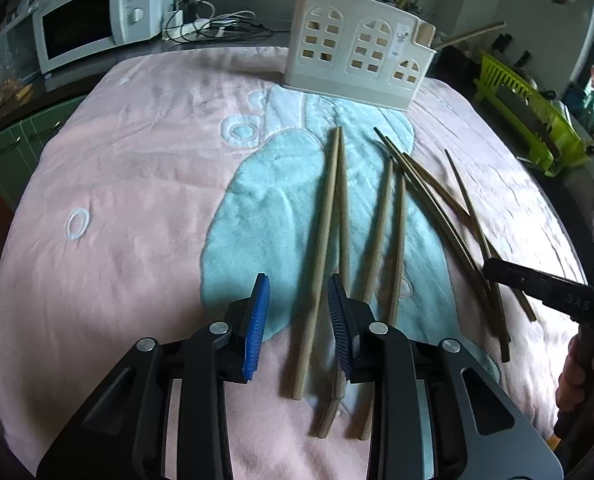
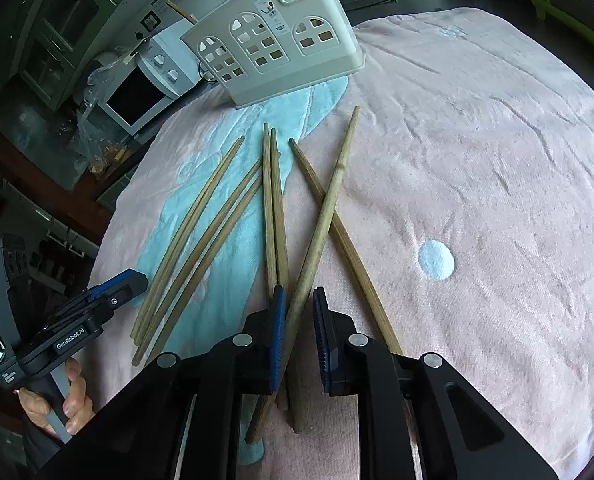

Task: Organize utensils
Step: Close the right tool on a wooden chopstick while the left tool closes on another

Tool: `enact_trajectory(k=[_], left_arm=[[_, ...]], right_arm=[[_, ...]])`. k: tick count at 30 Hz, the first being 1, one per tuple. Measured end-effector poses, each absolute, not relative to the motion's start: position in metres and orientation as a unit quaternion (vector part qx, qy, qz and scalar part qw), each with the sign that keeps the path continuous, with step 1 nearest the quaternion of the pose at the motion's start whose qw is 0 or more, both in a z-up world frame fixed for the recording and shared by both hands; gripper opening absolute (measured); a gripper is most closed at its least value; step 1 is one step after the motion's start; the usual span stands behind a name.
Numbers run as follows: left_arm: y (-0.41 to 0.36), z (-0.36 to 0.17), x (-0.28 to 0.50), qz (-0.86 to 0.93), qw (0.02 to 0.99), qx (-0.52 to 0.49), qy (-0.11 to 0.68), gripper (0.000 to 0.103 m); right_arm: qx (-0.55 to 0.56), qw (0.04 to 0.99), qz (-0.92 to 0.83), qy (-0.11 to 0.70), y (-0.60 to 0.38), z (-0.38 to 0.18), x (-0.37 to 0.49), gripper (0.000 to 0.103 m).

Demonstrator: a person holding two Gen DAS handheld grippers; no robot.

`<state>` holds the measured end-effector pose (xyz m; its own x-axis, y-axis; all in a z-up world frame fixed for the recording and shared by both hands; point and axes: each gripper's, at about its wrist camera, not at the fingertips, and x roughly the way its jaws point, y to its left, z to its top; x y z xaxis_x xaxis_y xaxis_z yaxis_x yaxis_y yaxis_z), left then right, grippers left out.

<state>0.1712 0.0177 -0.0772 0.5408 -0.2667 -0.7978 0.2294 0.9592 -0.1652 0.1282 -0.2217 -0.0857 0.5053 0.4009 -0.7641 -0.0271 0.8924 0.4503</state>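
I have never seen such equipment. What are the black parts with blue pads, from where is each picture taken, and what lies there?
There is no robot here. A person holds a two-finger grasping tool in each hand, and each tool carries a wide-angle camera looking along its fingers. One picture is from the left tool, the other from the right tool; each also shows the other tool at its edge, and a hand gripping a handle.

Loose wooden chopsticks lie on a pink and blue blanket. Behind them stands a white utensil holder.

The left tool is open, with one chopstick between its pads. The right tool's pads sit closely around another chopstick; whether they press it, I cannot tell.
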Motion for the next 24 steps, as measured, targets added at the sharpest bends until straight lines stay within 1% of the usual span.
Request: enact_trajectory(k=[2,5,12,14,24], left_arm=[[0.014,-0.078,0.173,-0.142,0.877,-0.015,0.459,0.026],[0.008,-0.081,0.176,-0.143,0.875,-0.009,0.462,0.025],[0.001,-0.087,0.176,-0.141,0.874,0.017,0.466,0.023],[0.002,-0.087,0.177,-0.139,0.873,0.019,0.467,0.020],[-0.002,-0.087,0.177,-0.135,0.874,0.021,0.466,0.020]], right_arm=[[0.186,0.848,0.123,0.480,-0.221,-0.086,0.128,0.011],[0.176,0.852,0.119,0.479,-0.220,-0.085,0.127,0.009],[0.164,0.855,0.116,0.478,-0.220,-0.085,0.128,0.009],[0.157,0.857,0.113,0.478,-0.220,-0.085,0.128,0.009],[0.142,0.861,0.111,0.476,-0.217,-0.085,0.126,0.010]])
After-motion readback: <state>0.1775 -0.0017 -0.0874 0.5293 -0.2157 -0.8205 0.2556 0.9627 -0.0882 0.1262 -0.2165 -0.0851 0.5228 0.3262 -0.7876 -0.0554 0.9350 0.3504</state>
